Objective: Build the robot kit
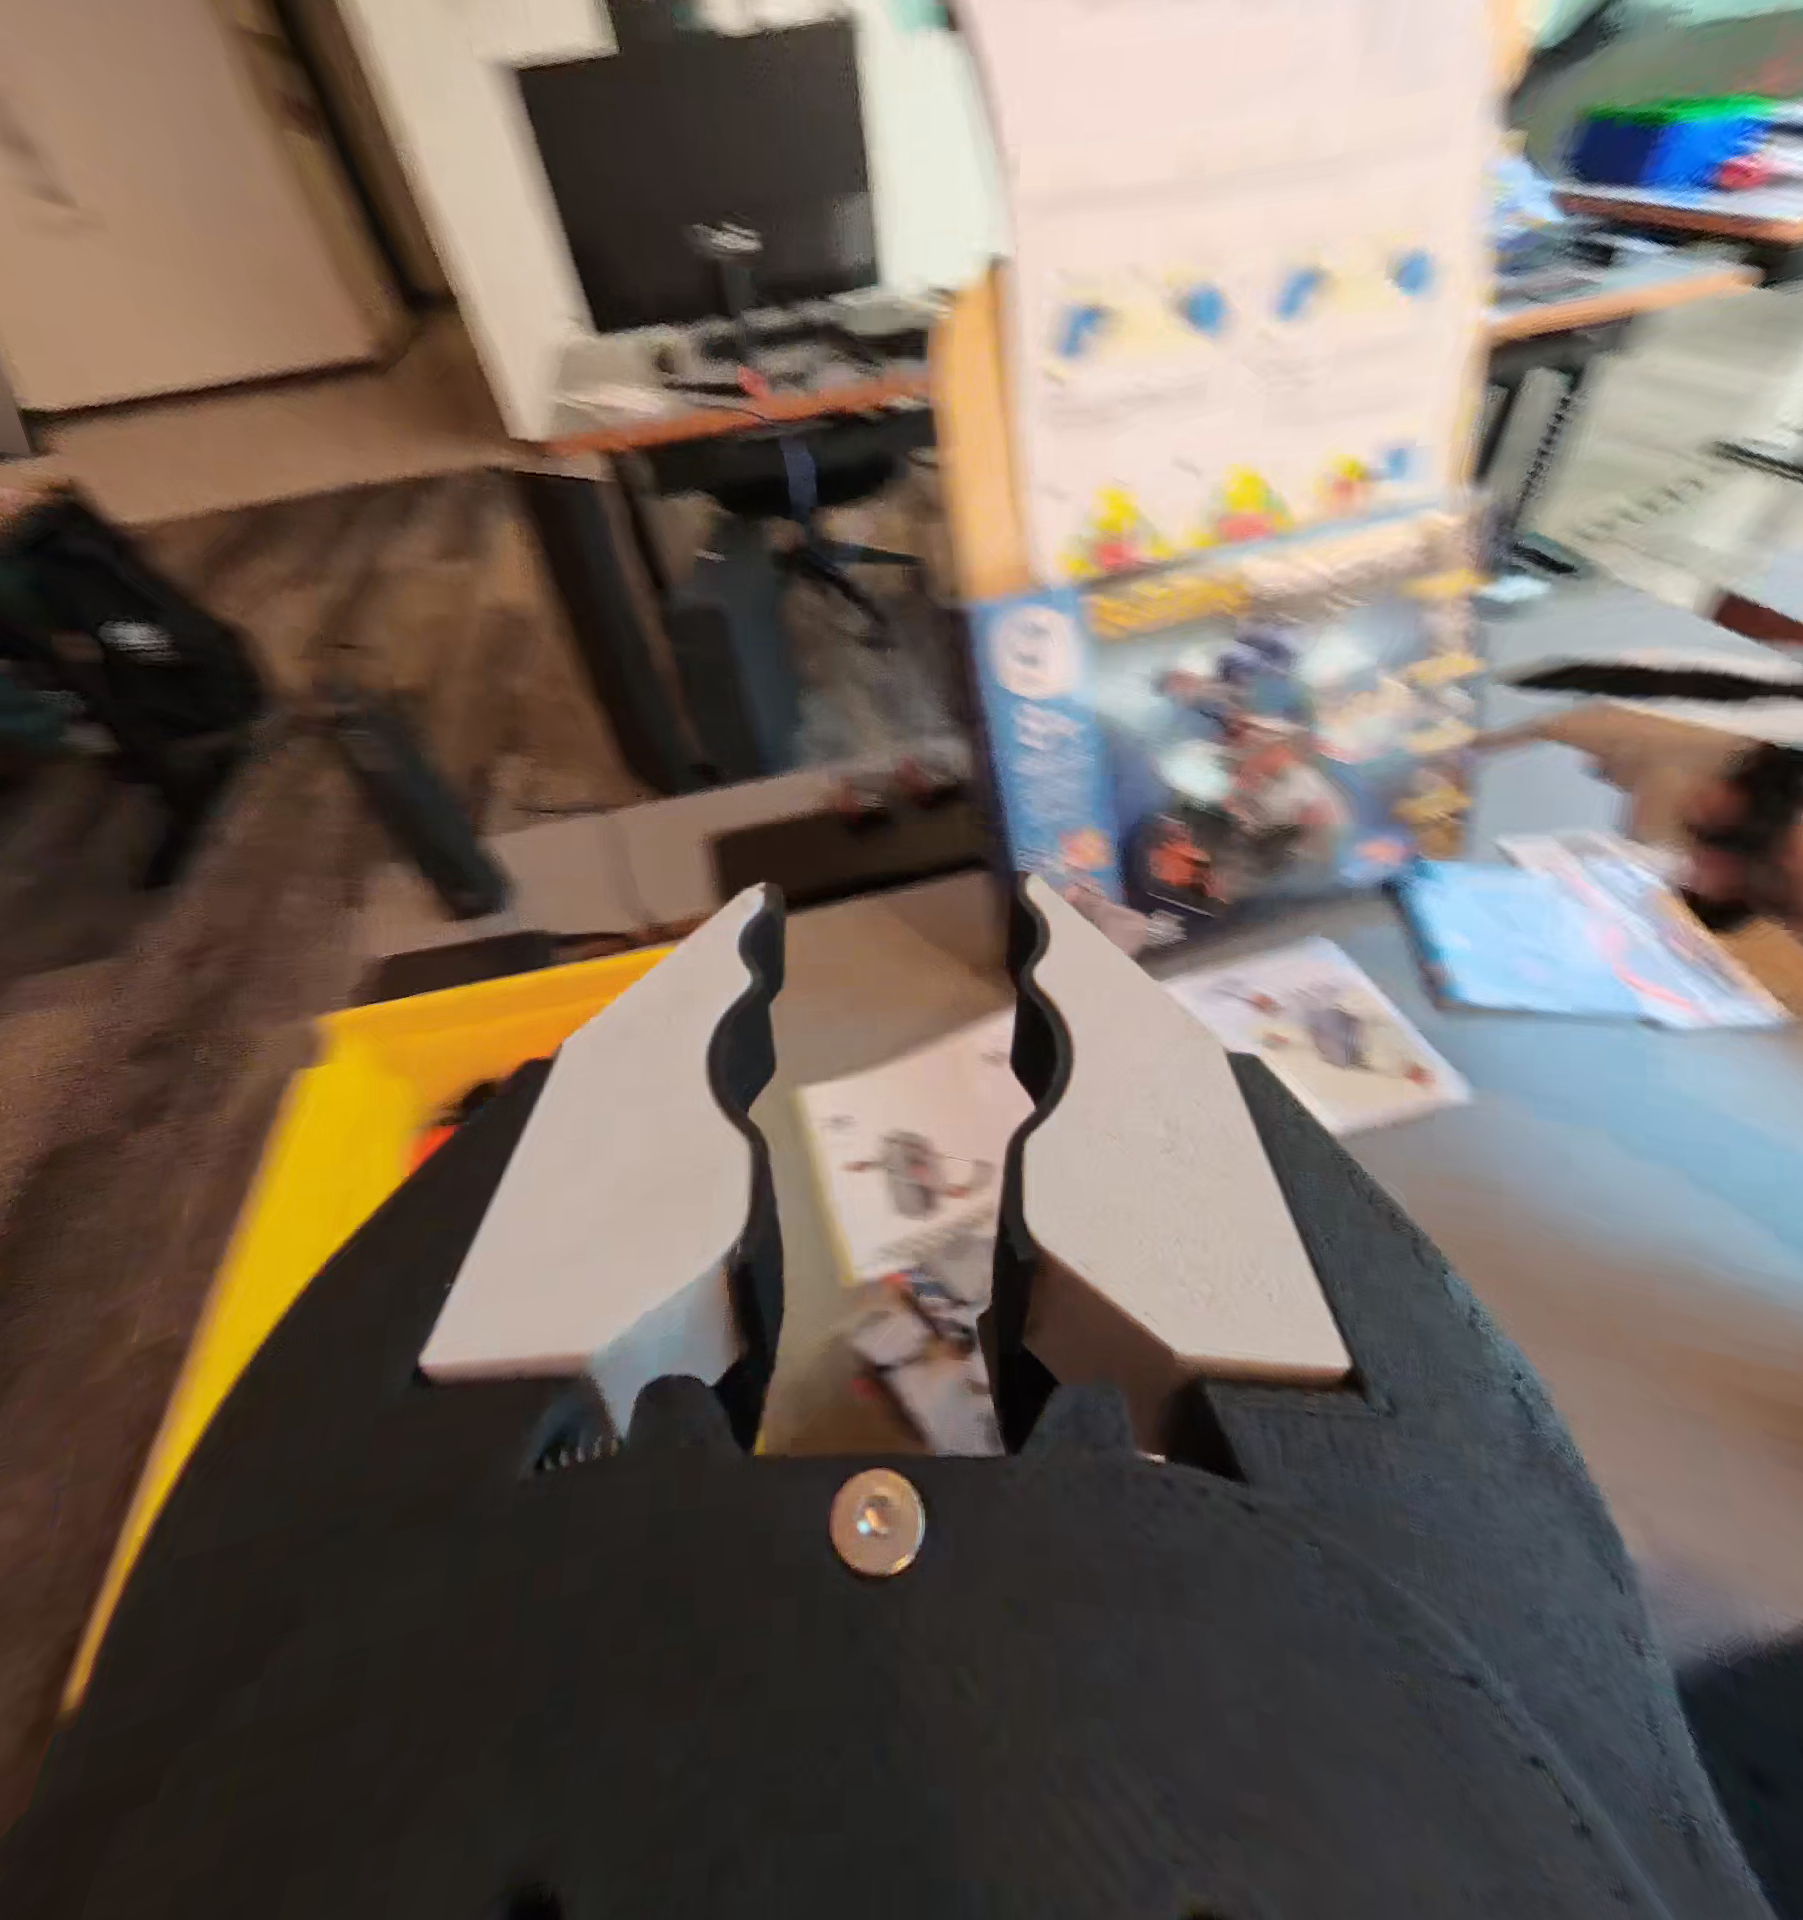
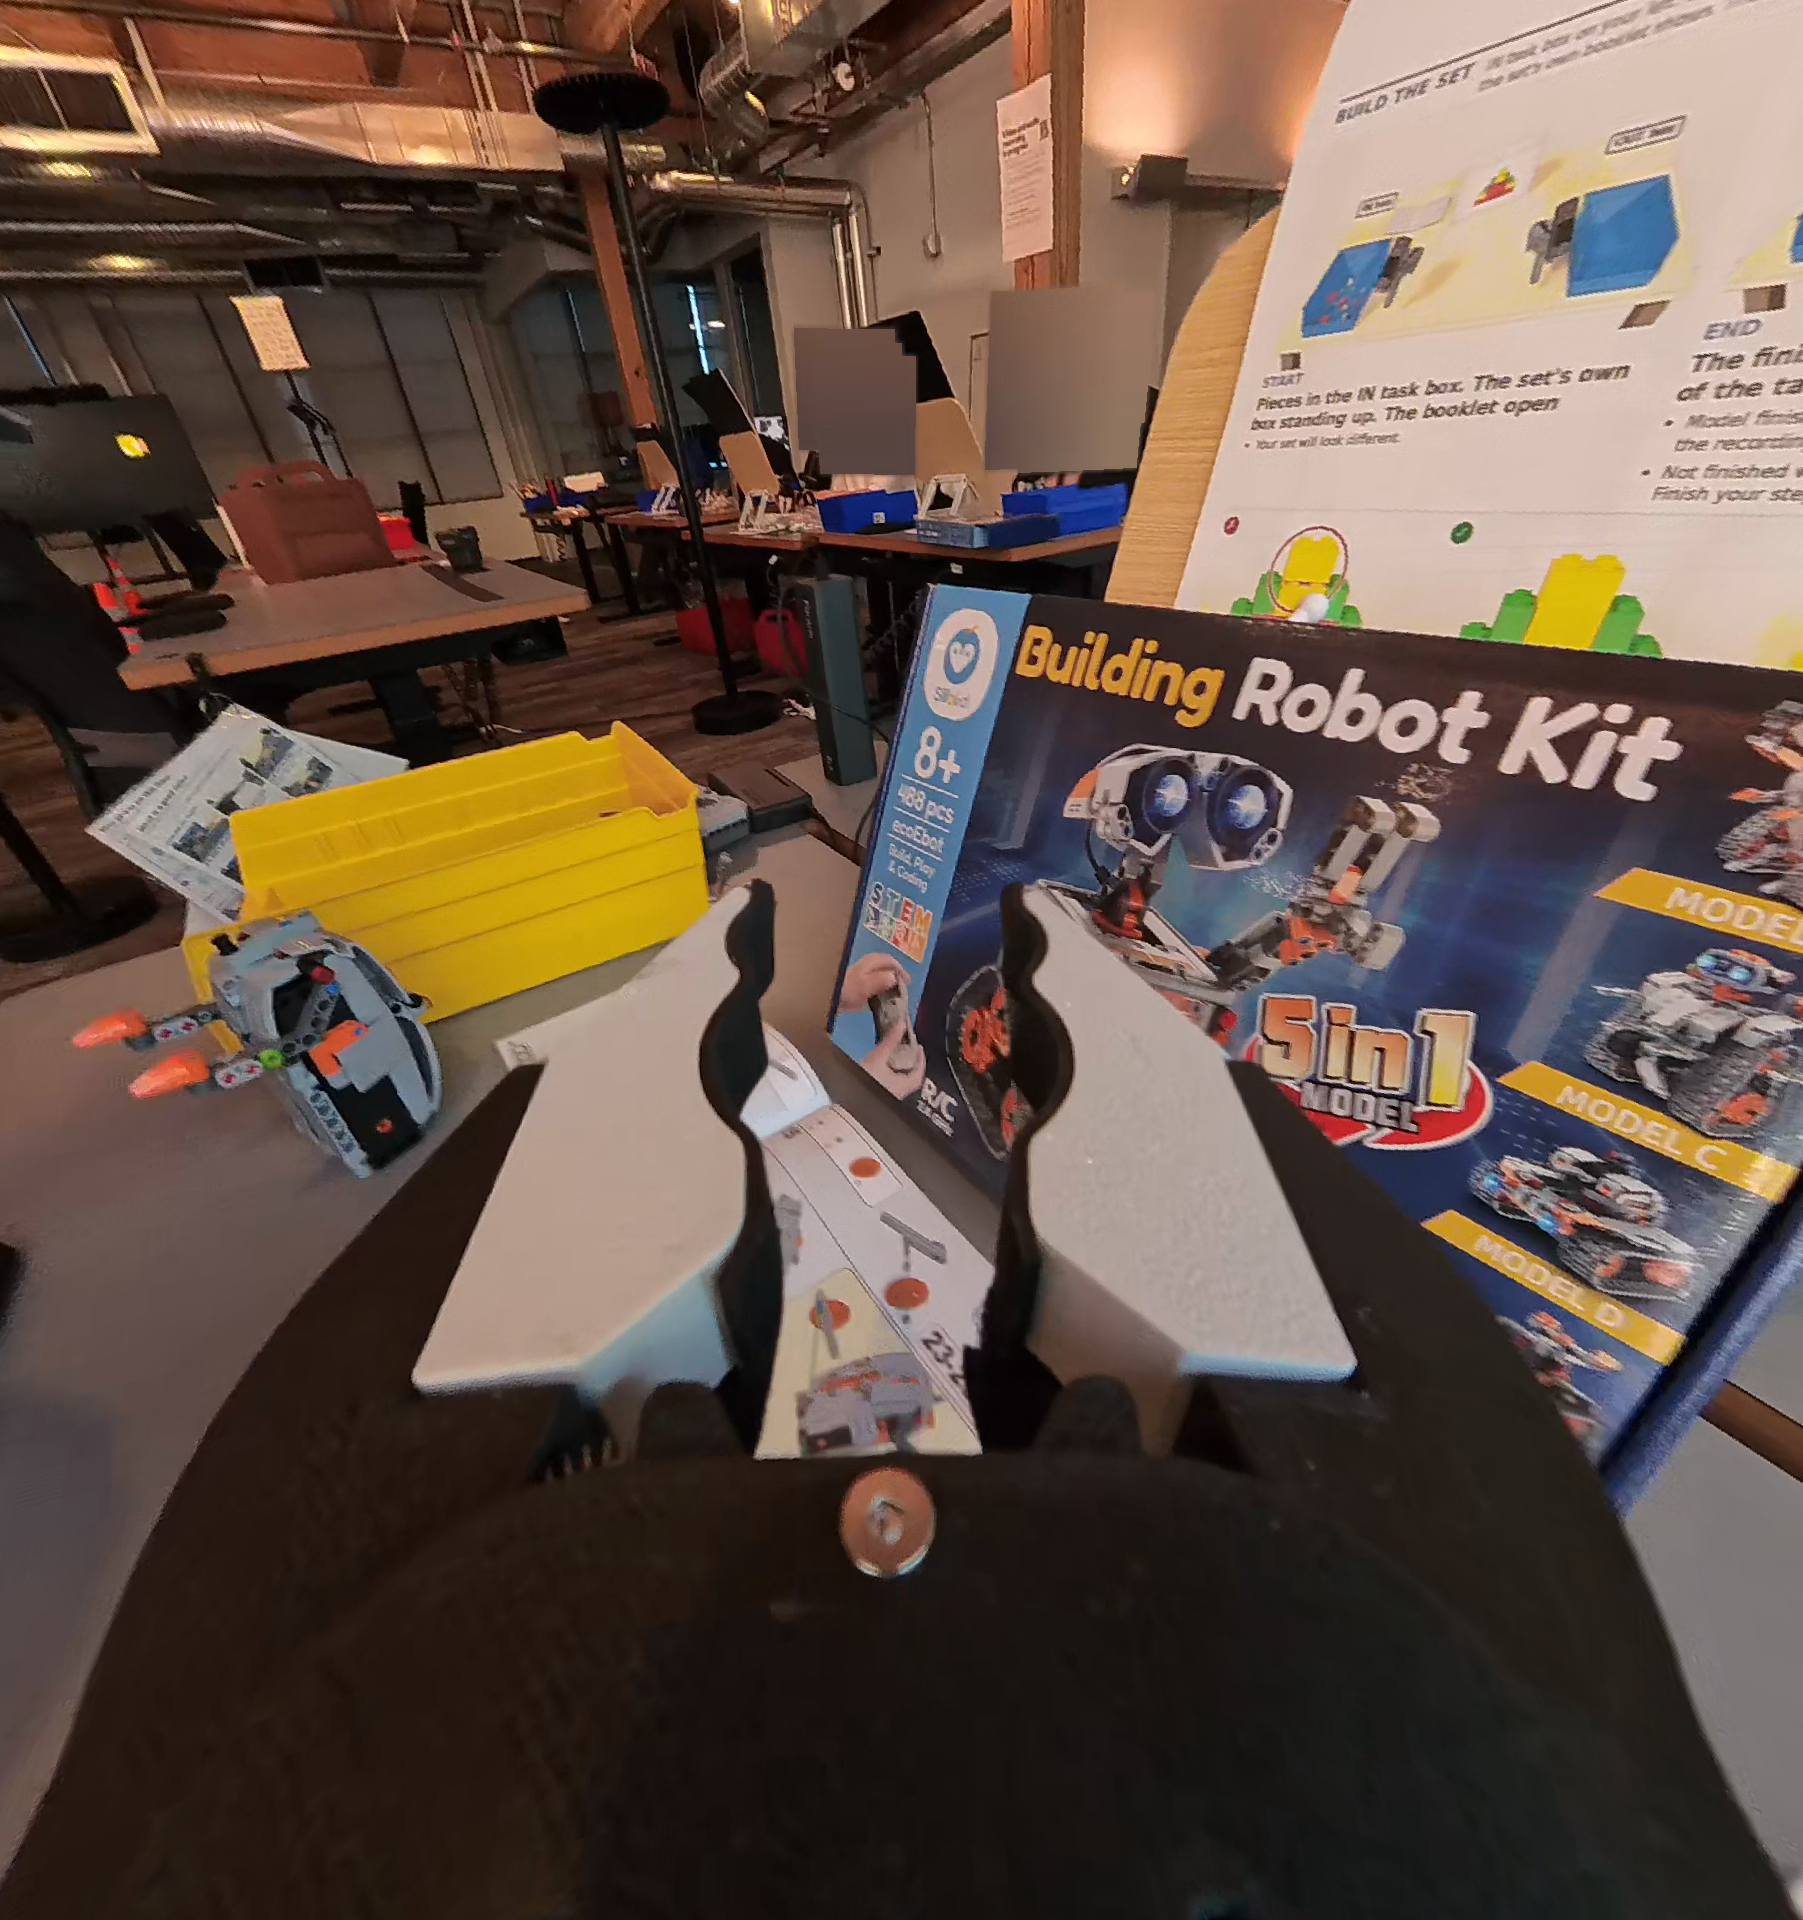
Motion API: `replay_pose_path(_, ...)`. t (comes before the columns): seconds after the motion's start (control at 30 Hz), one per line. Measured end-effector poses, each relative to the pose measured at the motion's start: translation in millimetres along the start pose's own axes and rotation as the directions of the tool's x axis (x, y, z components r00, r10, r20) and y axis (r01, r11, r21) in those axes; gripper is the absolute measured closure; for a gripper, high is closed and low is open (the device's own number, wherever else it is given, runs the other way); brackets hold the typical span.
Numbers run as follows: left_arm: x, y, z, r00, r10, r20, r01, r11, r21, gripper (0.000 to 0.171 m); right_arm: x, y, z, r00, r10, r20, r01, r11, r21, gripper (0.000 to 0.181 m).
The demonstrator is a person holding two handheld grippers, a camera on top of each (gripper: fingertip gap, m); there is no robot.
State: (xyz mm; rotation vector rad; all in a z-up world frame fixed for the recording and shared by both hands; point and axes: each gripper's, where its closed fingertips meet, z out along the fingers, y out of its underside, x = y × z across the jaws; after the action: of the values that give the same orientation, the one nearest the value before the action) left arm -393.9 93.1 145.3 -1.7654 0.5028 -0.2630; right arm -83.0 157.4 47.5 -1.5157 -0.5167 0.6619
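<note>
Hovering apart, matte grippers [image 1: 897, 914] [image 2: 886, 920] — empty, glossy box [image 2: 1396, 987], ribbed yellow bin [image 2: 481, 862]

Each claw, left [image 1: 895, 914] and right [image 2: 884, 914], has two pale grey wedge-shaped fingers [image 2: 606, 1174] with wavy black inner pads, set ahead of a silver screw [image 2: 886, 1525] in a matte black rounded body.

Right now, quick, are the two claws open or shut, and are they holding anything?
Left gripper: open, holding nothing.
Right gripper: open, holding nothing.
</note>
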Motion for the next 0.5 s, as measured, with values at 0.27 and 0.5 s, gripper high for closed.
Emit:
replay_pose_path(0.27, -115.7, 46.0, 21.5, 0.985, -0.023, 0.171, 0.049, 0.987, -0.151, 0.135, -11.0, 8.7, 8.8, 0.998, 0.024, 0.052, -0.020, 0.997, -0.069, 0.140)
replay_pose_path(0.5, -138.0, 89.0, 125.0, 0.990, -0.046, -0.130, 0.017, 0.976, -0.217, 0.142, -5.3, 27.7, 17.2, 1.000, 0.002, 0.026, 0.002, 0.990, -0.142, 0.141)
